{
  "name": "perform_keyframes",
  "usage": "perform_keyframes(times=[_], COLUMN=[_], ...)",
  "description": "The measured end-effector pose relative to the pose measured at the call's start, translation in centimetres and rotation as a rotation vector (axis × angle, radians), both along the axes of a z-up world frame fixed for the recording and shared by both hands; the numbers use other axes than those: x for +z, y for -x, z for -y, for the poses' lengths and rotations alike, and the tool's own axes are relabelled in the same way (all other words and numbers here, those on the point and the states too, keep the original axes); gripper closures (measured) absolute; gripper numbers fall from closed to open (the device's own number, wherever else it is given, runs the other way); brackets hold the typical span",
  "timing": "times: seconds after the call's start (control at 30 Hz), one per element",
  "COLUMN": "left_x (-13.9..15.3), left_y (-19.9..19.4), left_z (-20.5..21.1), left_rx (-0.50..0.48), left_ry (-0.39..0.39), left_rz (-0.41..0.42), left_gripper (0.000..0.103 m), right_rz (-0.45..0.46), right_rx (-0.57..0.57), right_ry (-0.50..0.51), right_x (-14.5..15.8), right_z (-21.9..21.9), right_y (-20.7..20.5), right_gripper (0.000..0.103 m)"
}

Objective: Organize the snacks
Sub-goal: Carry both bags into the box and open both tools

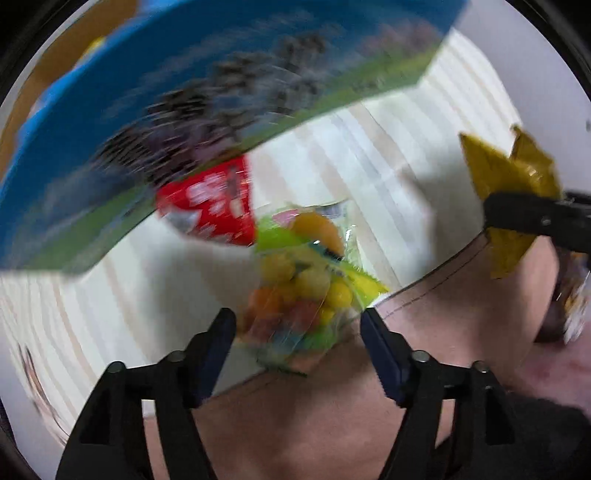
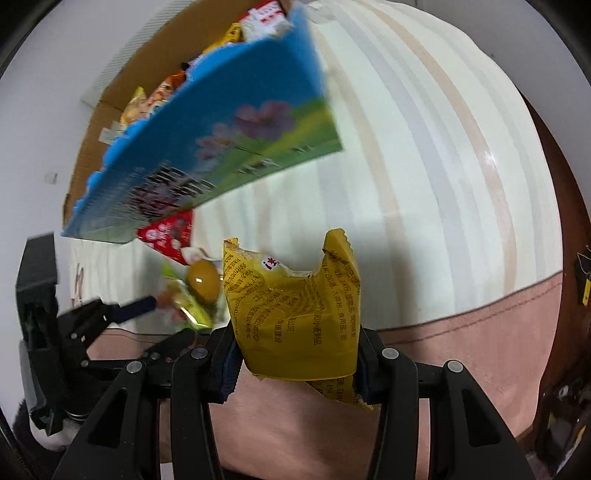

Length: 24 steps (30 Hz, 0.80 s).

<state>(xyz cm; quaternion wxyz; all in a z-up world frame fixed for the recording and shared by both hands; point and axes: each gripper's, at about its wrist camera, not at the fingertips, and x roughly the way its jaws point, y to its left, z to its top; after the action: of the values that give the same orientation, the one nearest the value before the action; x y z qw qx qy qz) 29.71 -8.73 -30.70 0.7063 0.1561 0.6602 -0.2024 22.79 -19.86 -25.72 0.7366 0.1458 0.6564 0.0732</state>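
Note:
In the left wrist view a clear candy bag (image 1: 303,291) full of coloured balls lies on the striped cloth (image 1: 388,155), between the tips of my left gripper (image 1: 297,325). The jaws stand apart from it, with a gap on each side. A red packet (image 1: 210,206) lies just beyond, beside the blue carton (image 1: 221,85). My right gripper (image 2: 295,334) is shut on a yellow snack packet (image 2: 291,314), held above the cloth's pink hem (image 2: 461,332). The candy bag (image 2: 188,295) and a left finger (image 2: 133,308) show at that view's left.
The blue carton (image 2: 229,129), printed with flowers, stands at the far left and holds several snack packets (image 2: 258,18) against its brown cardboard wall (image 2: 110,92). Striped cloth (image 2: 424,184) stretches to the right. Dark furniture (image 2: 565,406) stands past the hem.

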Motion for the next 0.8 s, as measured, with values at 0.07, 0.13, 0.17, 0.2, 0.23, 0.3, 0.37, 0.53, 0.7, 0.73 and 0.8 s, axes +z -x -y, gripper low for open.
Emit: perform_keyframes(times=[0.07,0.13,0.17,0.2,0.23,0.3,0.37,0.53,0.7,0.73,0.8], left_x=[-1.4,-2.3,-2.4,-2.3,-2.1,-1.6,-1.2,0.5,5.0,6.6,9.5], left_y=[-0.1,-0.2,-0.3,-0.1,0.1,0.8,1.7,4.3,4.8,4.5,3.4], left_z=[0.9,0.6,0.3,-0.1,-0.5,-1.6,-2.8,-6.1,-9.1,-9.5,-10.1], left_rx=[-0.039,-0.019,0.007,0.025,0.047,0.109,0.171,0.375,0.529,0.543,0.564], left_ry=[-0.025,-0.018,0.002,0.017,0.026,0.05,0.074,0.159,0.264,0.284,0.318], left_rz=[-0.03,-0.04,-0.044,-0.048,-0.05,-0.055,-0.063,-0.062,-0.01,0.017,0.063], left_gripper=[0.034,0.035,0.038,0.042,0.049,0.053,0.055,0.056,0.056,0.056,0.056], right_rz=[0.0,0.002,0.004,0.007,0.012,0.022,0.031,0.062,0.125,0.141,0.173], right_rx=[-0.002,-0.005,-0.003,-0.002,-0.002,-0.002,-0.001,0.014,0.058,0.07,0.088], right_ry=[0.004,0.004,0.004,0.003,0.0,-0.012,-0.027,-0.074,-0.114,-0.121,-0.141], right_x=[-0.1,-0.3,-0.2,-0.1,0.0,0.5,1.1,2.8,6.3,7.3,9.2], right_z=[0.2,0.1,0.1,0.0,-0.2,-0.2,-0.5,-1.7,-3.2,-3.5,-4.1], right_y=[0.2,0.4,0.6,0.7,0.8,1.3,1.6,1.7,1.0,0.7,-0.2], right_gripper=[0.052,0.052,0.052,0.052,0.052,0.052,0.052,0.052,0.052,0.052,0.052])
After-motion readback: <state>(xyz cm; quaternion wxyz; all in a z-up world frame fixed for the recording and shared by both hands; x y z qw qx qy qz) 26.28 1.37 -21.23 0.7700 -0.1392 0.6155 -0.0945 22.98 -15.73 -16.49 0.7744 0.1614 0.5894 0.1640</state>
